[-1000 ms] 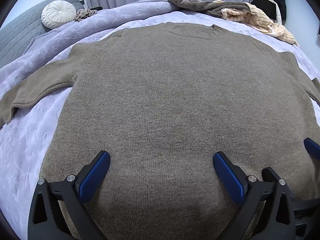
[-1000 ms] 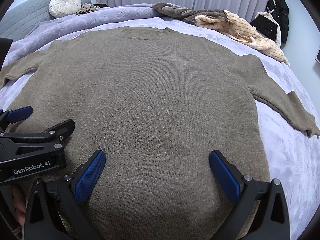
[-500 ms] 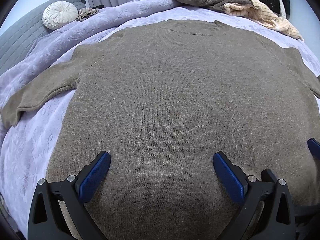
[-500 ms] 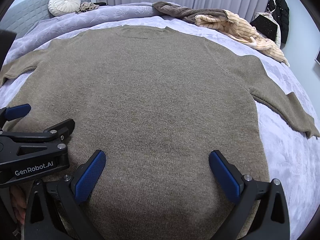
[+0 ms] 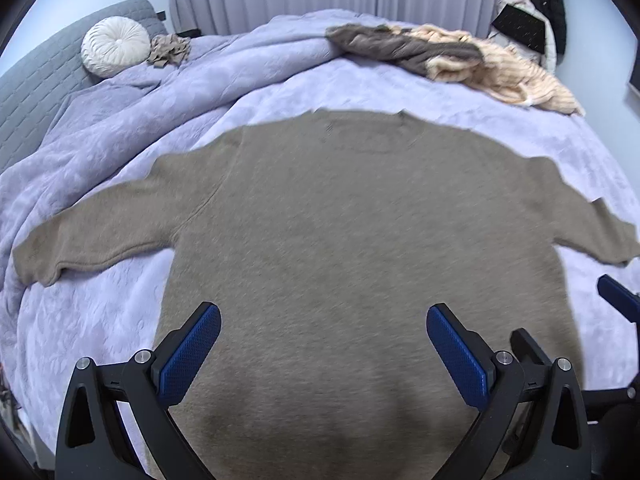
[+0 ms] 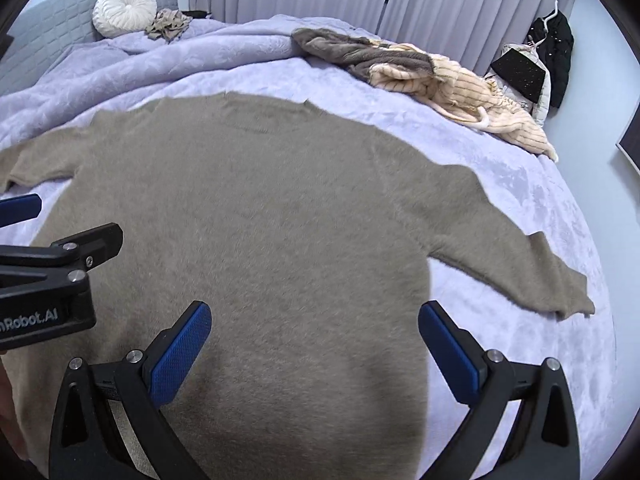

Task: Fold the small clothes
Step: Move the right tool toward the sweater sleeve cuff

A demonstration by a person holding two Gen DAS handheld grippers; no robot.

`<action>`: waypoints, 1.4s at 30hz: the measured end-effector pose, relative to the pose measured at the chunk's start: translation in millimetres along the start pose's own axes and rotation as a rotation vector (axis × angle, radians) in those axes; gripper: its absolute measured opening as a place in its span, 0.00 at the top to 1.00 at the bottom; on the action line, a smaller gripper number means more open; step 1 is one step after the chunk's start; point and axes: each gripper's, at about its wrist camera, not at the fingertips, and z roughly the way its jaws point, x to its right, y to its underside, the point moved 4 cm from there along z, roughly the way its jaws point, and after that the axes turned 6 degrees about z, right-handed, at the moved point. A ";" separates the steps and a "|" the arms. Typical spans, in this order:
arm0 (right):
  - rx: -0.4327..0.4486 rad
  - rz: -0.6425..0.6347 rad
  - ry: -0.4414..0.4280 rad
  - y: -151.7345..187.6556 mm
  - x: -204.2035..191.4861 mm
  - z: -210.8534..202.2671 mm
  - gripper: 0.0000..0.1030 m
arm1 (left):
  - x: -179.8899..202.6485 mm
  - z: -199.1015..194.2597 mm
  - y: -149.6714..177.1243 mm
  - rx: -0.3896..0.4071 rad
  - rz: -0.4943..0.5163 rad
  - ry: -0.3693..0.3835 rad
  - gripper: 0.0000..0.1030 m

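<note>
A taupe knit sweater (image 5: 352, 232) (image 6: 256, 216) lies flat on the lavender bed cover (image 5: 120, 128), neckline at the far side and both sleeves spread outward. My left gripper (image 5: 324, 344) hovers open above the sweater's lower body, with nothing between its blue pads. Over the lower right part of the sweater my right gripper (image 6: 314, 340) is open too and holds nothing. The left gripper's black body shows at the left edge of the right wrist view, and a blue pad of the right gripper peeks in at the right edge of the left wrist view.
A heap of grey and cream striped clothes (image 6: 420, 76) lies at the far right of the bed. A round white cushion (image 5: 116, 46) and a small crumpled beige item (image 5: 168, 50) rest by the grey headboard. Curtains hang behind; dark clothes (image 6: 552, 60) hang far right.
Both grippers have pulled back and up from the sweater, so more of the bed and both sleeves show. Both stay open.
</note>
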 end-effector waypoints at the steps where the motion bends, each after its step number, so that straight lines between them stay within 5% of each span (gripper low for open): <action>1: 0.002 0.010 0.001 -3.6 6.0 -2.1 0.00 | 2.5 -5.0 -2.6 0.020 -0.005 0.009 0.00; 10: 0.016 0.072 0.031 -15.4 53.0 -4.2 0.00 | 26.9 8.5 -16.7 -0.082 0.009 0.000 0.00; 42: 0.049 0.281 0.123 -21.6 188.1 -6.0 0.00 | 136.8 14.3 -68.6 -0.088 0.097 0.049 0.00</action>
